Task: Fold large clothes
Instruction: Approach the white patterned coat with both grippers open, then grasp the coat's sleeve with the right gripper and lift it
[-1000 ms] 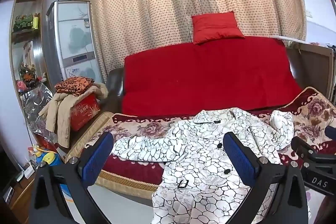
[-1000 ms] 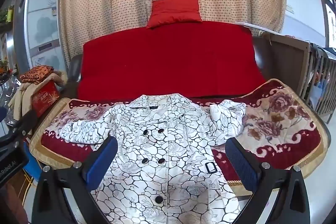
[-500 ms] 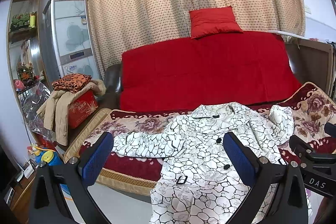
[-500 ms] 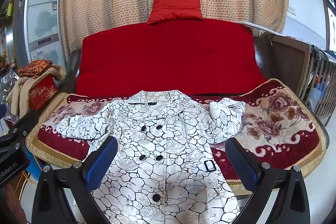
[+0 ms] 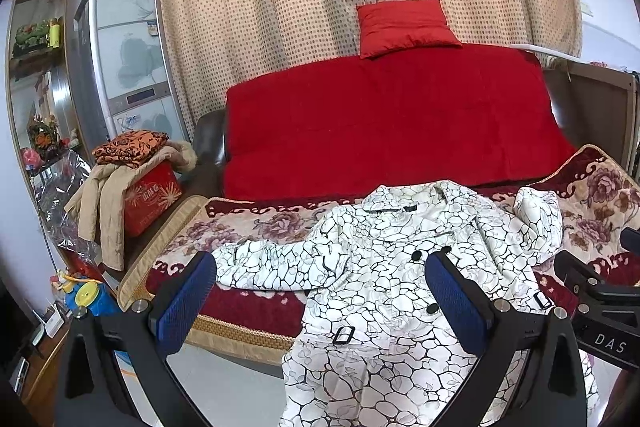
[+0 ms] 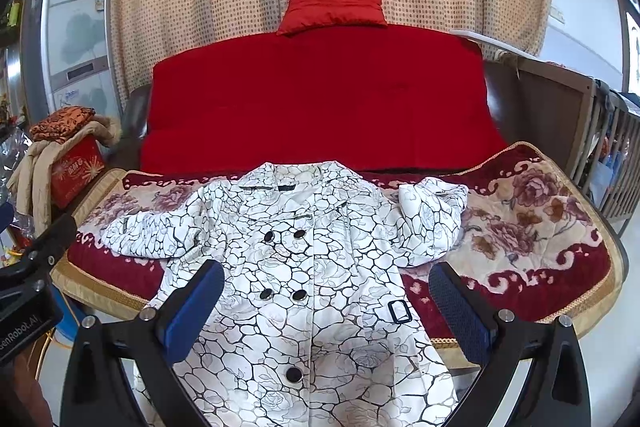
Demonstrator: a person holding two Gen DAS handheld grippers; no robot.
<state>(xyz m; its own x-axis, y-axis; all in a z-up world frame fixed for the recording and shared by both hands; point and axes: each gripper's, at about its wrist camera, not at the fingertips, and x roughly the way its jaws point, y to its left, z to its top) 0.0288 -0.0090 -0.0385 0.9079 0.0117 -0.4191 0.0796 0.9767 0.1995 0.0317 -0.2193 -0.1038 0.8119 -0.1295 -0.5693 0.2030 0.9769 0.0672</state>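
Observation:
A white coat with a black crackle print and black buttons lies face up on the sofa's flowered blanket, its hem hanging over the front edge. It also shows in the right wrist view. One sleeve stretches out to the left; the other sleeve is bunched at the right. My left gripper is open and empty, held in front of the coat's left side. My right gripper is open and empty, held in front of the coat's lower middle. Neither touches the coat.
The flowered blanket covers the sofa seat; a red cover and a red cushion are on the backrest. A red box with piled clothes stands left. A wooden crib is at the right. The floor lies below.
Both grippers have drawn slightly back and up, so the coat sits a little lower and smaller in both views. The coat has not moved. Both grippers stay open.

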